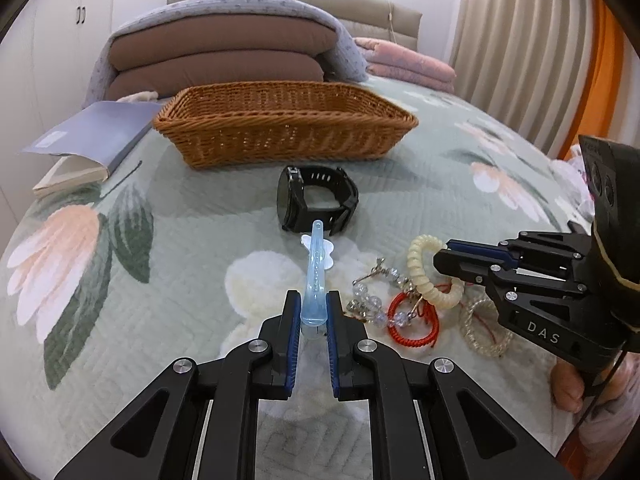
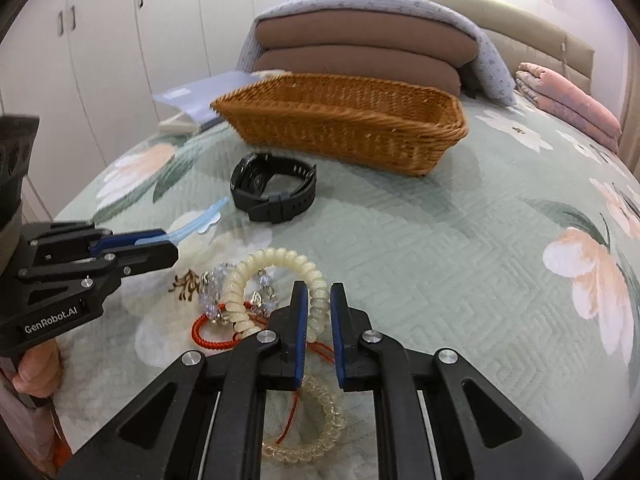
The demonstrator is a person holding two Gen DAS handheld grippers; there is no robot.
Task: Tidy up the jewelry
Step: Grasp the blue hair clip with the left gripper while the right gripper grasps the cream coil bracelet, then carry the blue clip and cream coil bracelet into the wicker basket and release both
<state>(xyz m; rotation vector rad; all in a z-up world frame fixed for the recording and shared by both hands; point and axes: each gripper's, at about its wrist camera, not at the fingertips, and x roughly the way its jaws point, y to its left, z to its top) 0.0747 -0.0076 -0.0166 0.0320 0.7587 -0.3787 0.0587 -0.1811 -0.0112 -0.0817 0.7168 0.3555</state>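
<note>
My left gripper point(image 1: 313, 297) is shut on the thick end of a pale blue translucent hair clip point(image 1: 315, 264), whose tip points at a black watch point(image 1: 316, 200) lying on the bedspread. From the right wrist view, that left gripper point(image 2: 173, 245) holds the clip point(image 2: 202, 222) just above the quilt. My right gripper point(image 2: 319, 290) is shut on a cream spiral hair tie point(image 2: 256, 268), its coil pinched between the pads. A crystal bead bracelet point(image 2: 216, 286), a red cord bracelet point(image 2: 206, 336) and a clear bead bracelet point(image 2: 320, 428) lie tangled beneath it. A wicker basket point(image 1: 280, 140) stands behind the watch.
A grey-blue book point(image 1: 88, 140) lies left of the basket near the bed's edge. Stacked brown pillows point(image 1: 224, 56) under a blue quilt and a folded pink blanket point(image 1: 404, 64) sit at the headboard. A person's hand point(image 1: 568, 384) grips the right tool. Curtains hang on the right.
</note>
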